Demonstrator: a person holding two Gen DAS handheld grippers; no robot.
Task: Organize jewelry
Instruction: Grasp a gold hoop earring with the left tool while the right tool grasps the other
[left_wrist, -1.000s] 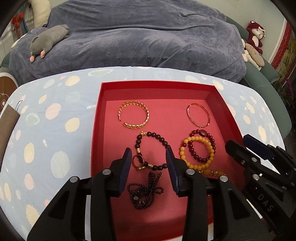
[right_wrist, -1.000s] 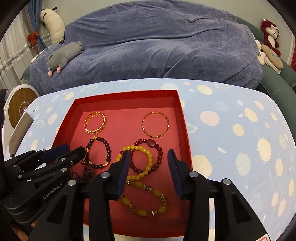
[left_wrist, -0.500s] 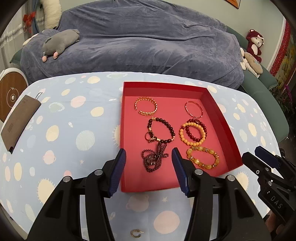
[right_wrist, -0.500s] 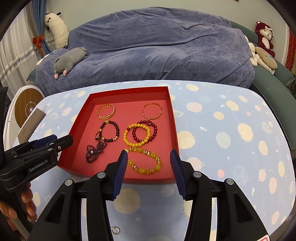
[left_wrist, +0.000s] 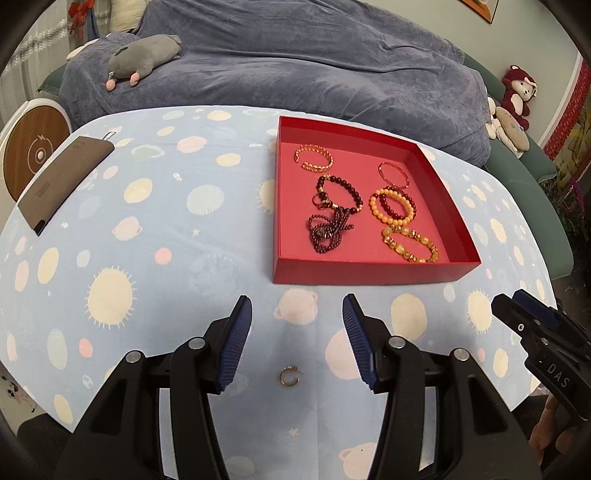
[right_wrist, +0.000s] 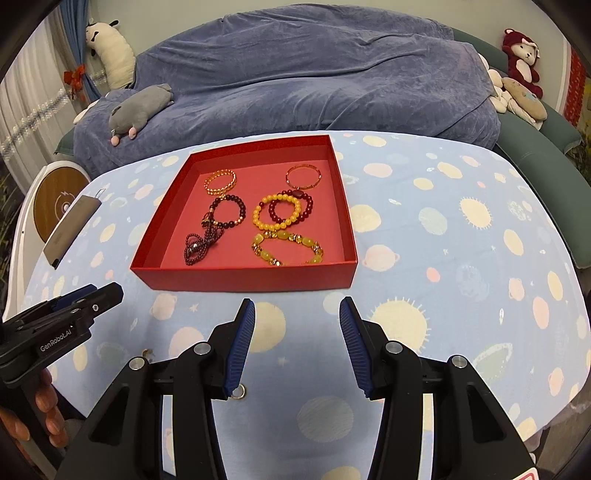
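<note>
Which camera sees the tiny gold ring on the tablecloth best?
The left wrist view: the small open gold ring lies fully visible between the left gripper's fingers. In the right wrist view the ring peeks out half hidden beside the right gripper's finger.

A small ring (right_wrist: 238, 392) lies on the cloth just beside the tip of the right gripper's (right_wrist: 297, 345) left jaw, which covers part of it. A tiny brown speck (right_wrist: 147, 353) left of those jaws is too small to identify. In the left view, the right gripper's (left_wrist: 532, 325) jaws show side-on at the right edge, so their gap cannot be read, and its body is cut off there. Ahead of the jaws, the dark bead strand (left_wrist: 327, 230) is tangled into the dark bracelet (left_wrist: 338, 194); where one ends is unclear. Lettering on the brown case (left_wrist: 61, 184), far left of the jaws, is illegible.
</note>
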